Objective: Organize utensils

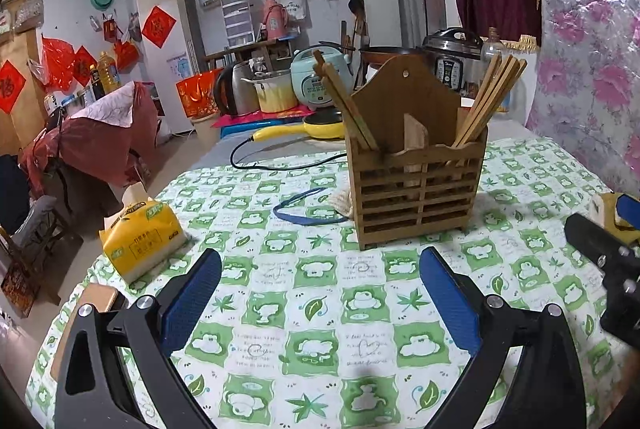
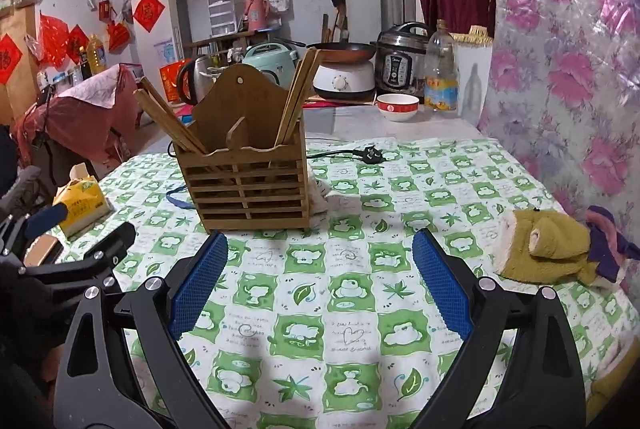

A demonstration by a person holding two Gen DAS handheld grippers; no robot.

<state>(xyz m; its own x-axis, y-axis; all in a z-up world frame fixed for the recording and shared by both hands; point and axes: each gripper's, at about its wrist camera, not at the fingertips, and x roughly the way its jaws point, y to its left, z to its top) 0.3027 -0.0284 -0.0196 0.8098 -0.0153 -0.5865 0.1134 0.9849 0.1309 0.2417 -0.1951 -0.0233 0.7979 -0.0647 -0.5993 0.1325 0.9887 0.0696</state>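
Left wrist view gave me the left gripper (image 1: 320,257) low over the green-and-white tablecloth (image 1: 320,329), its blue pads (image 1: 192,301) spread wide apart with nothing between them. Just beyond the fingertips stood the wooden utensil holder (image 1: 416,189), upright, slatted at the front, with a tall back panel and a divider splitting it in two. One bundle of chopsticks (image 1: 344,101) leaned out of the left compartment, and a second bundle (image 1: 492,97) fanned from the right compartment. A blue strap (image 1: 304,213) lay on the cloth to the left of the holder, touching its near-left corner or close to it — I could not tell which. A yellow tissue pack (image 1: 140,241) sat near the table's left edge, well apart from the holder. At the right edge of that view I saw part of the right gripper (image 2: 320,249), and through its own camera its fingers were likewise held apart, empty, above the cloth, with the holder just past and to the left of them. A plug and black cord (image 2: 368,153) lay on the far side of the table, and an olive plush toy (image 2: 548,245) rested near the right edge — clear of both tools. Farther back stood a red-rimmed bowl (image 2: 398,107) and a clear bottle (image 2: 440,69).
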